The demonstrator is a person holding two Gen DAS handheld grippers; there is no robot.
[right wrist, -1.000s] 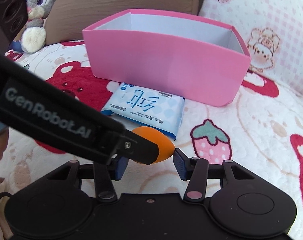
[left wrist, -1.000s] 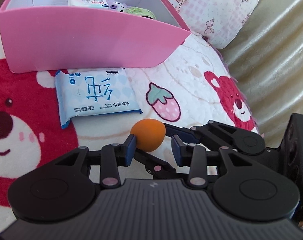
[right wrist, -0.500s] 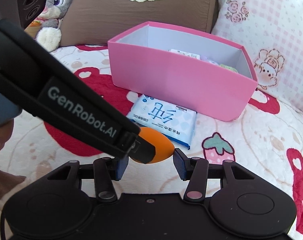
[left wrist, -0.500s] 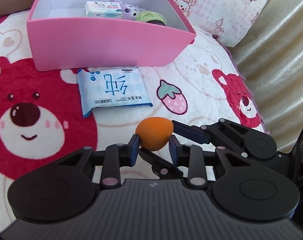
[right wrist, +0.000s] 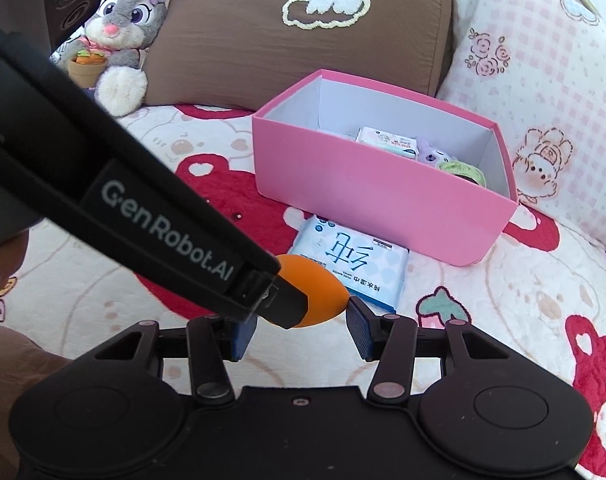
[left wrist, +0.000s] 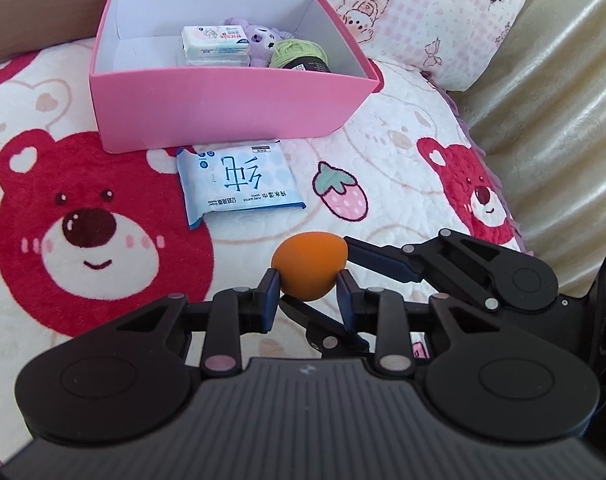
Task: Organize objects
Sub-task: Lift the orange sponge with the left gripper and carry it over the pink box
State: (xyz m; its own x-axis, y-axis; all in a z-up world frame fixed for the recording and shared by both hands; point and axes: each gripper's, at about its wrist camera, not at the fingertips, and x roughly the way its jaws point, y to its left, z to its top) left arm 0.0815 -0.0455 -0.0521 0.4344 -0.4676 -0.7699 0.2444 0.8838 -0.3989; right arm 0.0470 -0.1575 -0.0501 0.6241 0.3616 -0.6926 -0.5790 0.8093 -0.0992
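The orange egg-shaped sponge (left wrist: 309, 266) is clamped between the blue pads of the left gripper (left wrist: 307, 294), the jaws having drawn in onto it over the last second, from a looser straddle to a firm pinch on both flanks. The same sponge is also met by the right gripper (right wrist: 299, 326): in the right wrist view its right-hand pad is seen against the pointed end, while its left-hand pad is hidden behind the left gripper's arm, so a squeeze from that side cannot be confirmed; its jaws have not changed their spread and are read as closed about the sponge. Compared with a second ago, the sponge has been carried up off the bear-print blanket (left wrist: 103, 216) by both tools together, and more of the inside of the pink box (left wrist: 231, 112) has come into sight as a result.

Beyond the sponge, a pack of wet wipes (left wrist: 239, 184) is left lying on the blanket, just in front of the box's near wall. Inside the box a tissue pack (left wrist: 215, 42), a purple plush toy (left wrist: 259, 42) and a ball of green yarn (left wrist: 299, 52) are already stowed. The grasp is judged complete; a carry over the near wall and a release into the free left part of the box would be called for next, with the wipes remaining to be collected afterwards
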